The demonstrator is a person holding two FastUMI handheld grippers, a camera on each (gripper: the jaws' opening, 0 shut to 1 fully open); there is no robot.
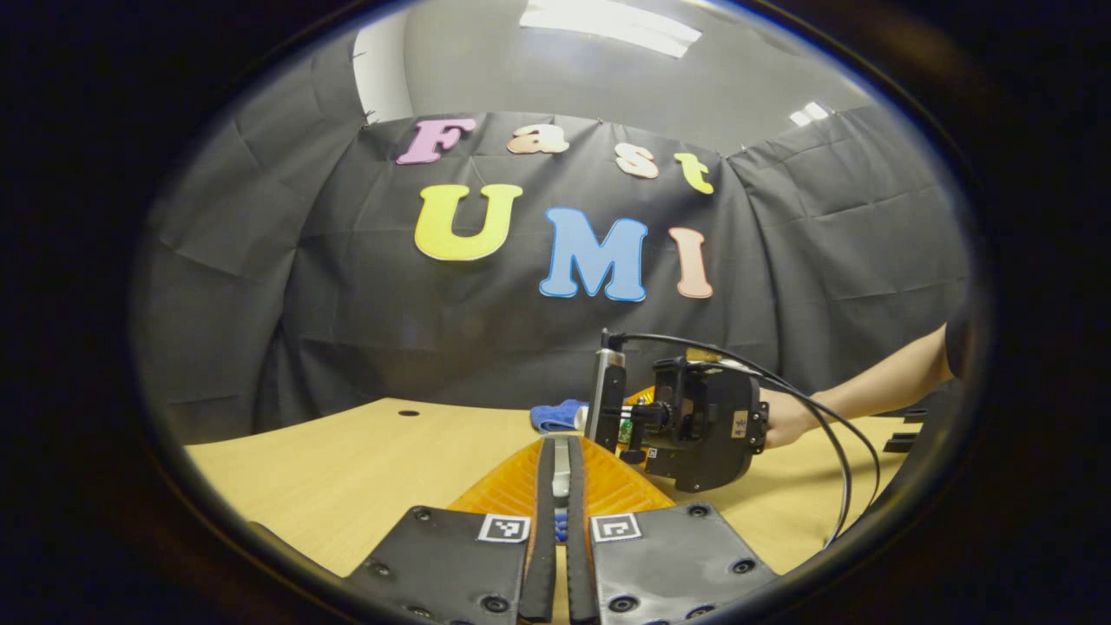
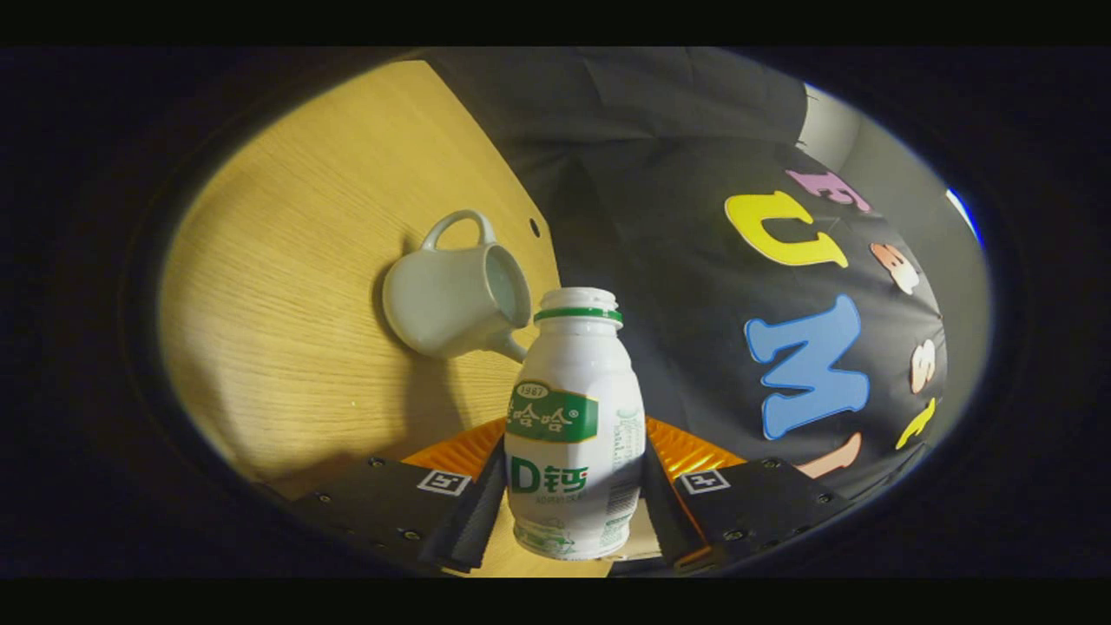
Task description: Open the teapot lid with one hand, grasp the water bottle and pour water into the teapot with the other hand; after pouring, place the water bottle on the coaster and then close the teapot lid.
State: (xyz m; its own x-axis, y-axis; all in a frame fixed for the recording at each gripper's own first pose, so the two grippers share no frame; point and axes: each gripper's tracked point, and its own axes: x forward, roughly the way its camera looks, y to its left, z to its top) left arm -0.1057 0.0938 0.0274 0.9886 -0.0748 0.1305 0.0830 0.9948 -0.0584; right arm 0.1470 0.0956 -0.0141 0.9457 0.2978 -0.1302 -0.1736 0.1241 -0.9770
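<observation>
The bottle (image 2: 575, 434) stands between the right gripper's (image 2: 575, 512) two fingers in the right gripper view, and both fingers press on its lower body, one on each side. It is white with a green band at the neck and a green label, and its mouth is open, with no cap on it. That mouth lies just beside the open top of the teapot (image 2: 456, 299), close to the spout. The teapot is pale, with a loop handle on the far side from the bottle, and its top is uncovered. It sits on the wooden worktop (image 2: 295, 260), which appears strongly tilted in this view, so the gripper is rolled well over to one side.

The left gripper view gives the opposite angle. The left gripper (image 1: 561, 473) has its fingers drawn close together on a slim pale piece that shows in the narrow gap; what that piece is cannot be told. Beyond them, over the worktop, the right gripper's dark body shows, held by a hand (image 1: 785, 421) reaching in from the right with a cable running back from it. A blue cloth (image 1: 555, 415) lies on the worktop just behind it.
</observation>
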